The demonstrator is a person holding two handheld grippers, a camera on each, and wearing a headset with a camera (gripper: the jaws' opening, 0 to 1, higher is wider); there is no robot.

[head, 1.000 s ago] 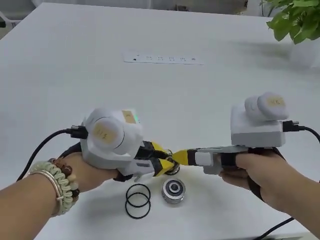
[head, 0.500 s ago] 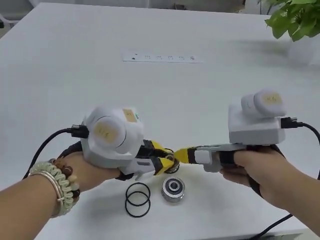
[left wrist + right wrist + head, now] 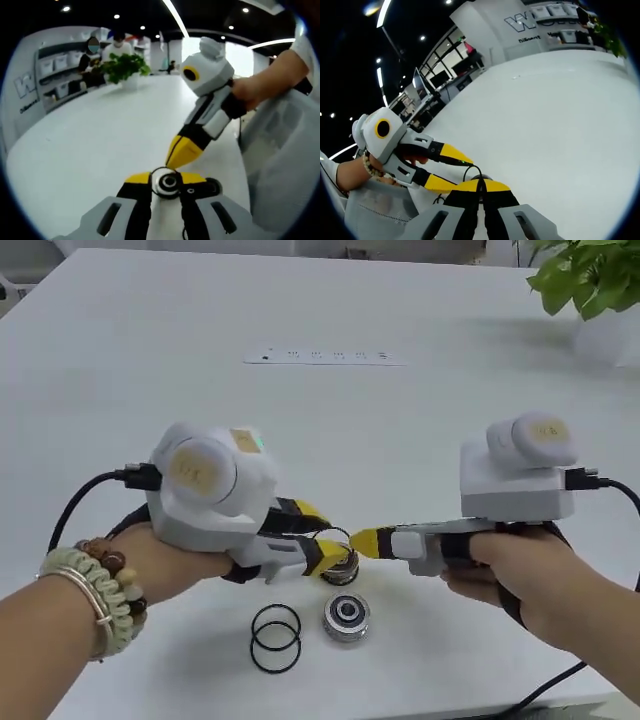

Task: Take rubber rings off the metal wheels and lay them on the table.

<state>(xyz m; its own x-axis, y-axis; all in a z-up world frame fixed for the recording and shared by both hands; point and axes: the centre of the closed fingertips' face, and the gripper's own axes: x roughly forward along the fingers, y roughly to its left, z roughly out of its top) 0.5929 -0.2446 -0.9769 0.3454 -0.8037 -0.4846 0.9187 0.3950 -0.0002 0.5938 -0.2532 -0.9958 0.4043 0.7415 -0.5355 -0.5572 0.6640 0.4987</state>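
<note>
With the left gripper [image 3: 335, 552], clamping a metal wheel [image 3: 167, 182] over the white table [image 3: 420, 420]; with the right gripper [image 3: 358, 540], jaws pressed together, pinching a thin rubber ring [image 3: 332, 532] stretching off that wheel. Lying on the table close by: a second wheel [image 3: 346, 618], two loose rings [image 3: 275, 638] overlapping beside it

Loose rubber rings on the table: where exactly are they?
Head view: the two loose rubber rings lie overlapping on the table, near its front edge, just left of the free metal wheel.
</note>
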